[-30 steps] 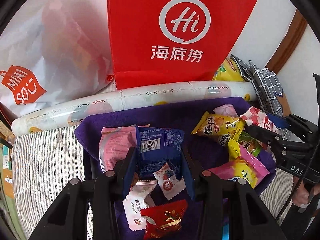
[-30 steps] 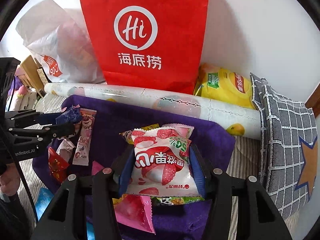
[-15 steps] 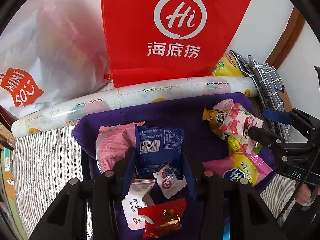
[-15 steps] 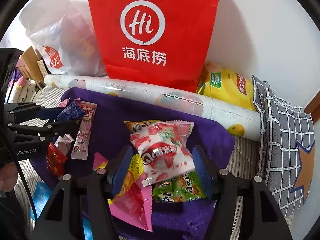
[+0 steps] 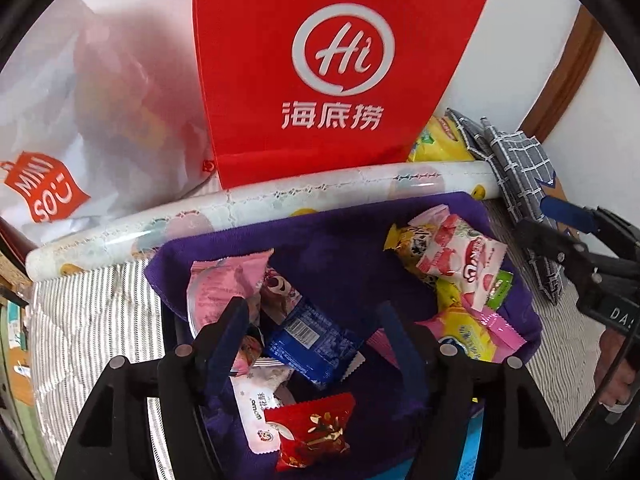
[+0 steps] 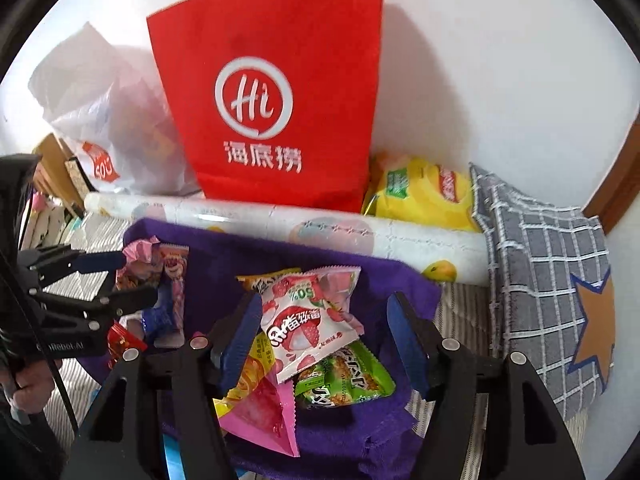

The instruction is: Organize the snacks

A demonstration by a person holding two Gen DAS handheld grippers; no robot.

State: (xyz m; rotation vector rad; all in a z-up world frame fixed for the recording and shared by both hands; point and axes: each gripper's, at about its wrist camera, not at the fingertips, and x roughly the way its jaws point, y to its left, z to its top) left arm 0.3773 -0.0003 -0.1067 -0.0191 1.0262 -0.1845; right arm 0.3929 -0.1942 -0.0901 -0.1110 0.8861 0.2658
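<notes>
**Both grippers spread wide over the snack pile on the purple cloth**

We take the purple cloth [image 5: 340, 248] as our landmark; it lies in front of the patterned roll [image 5: 256, 204], and behind that roll stands the red Hi paper bag [image 5: 320, 60].

Our left gripper [image 5: 314, 320] is released, its blue-padded fingers [image 5: 236, 320] well apart and clamping nothing. Between them, on the near-left part of the cloth, lies the blue snack packet [image 5: 310, 346], tilted, its barcode facing up; whether it touches the left pad we cannot tell. Just beyond the left finger sits the pink packet [image 5: 218, 284], with a strawberry-bear packet [image 5: 280, 288] beside it. Nearer the camera, the white packet [image 5: 256, 396] and the red candy packet [image 5: 312, 432] lie on the cloth's near edge.

Our right gripper [image 6: 324, 320] is likewise released, jaws wide. The white strawberry-lychee packet [image 6: 308, 320] lies between its fingers on the right part of the cloth, close to the left pad, well apart from the right one. It rests on top of a small heap: a yellow packet [image 6: 268, 276] peeks out behind it, a green packet [image 6: 344, 376] lies under its near corner, and a pink-and-yellow packet [image 6: 260, 404] sits nearest us.

Off the cloth, behind the roll to the right, a yellow chip bag [image 6: 420, 192] leans against a grey checked cushion [image 6: 548, 264]. To the left of the red bag is a white Miniso plastic bag [image 5: 80, 120].
</notes>
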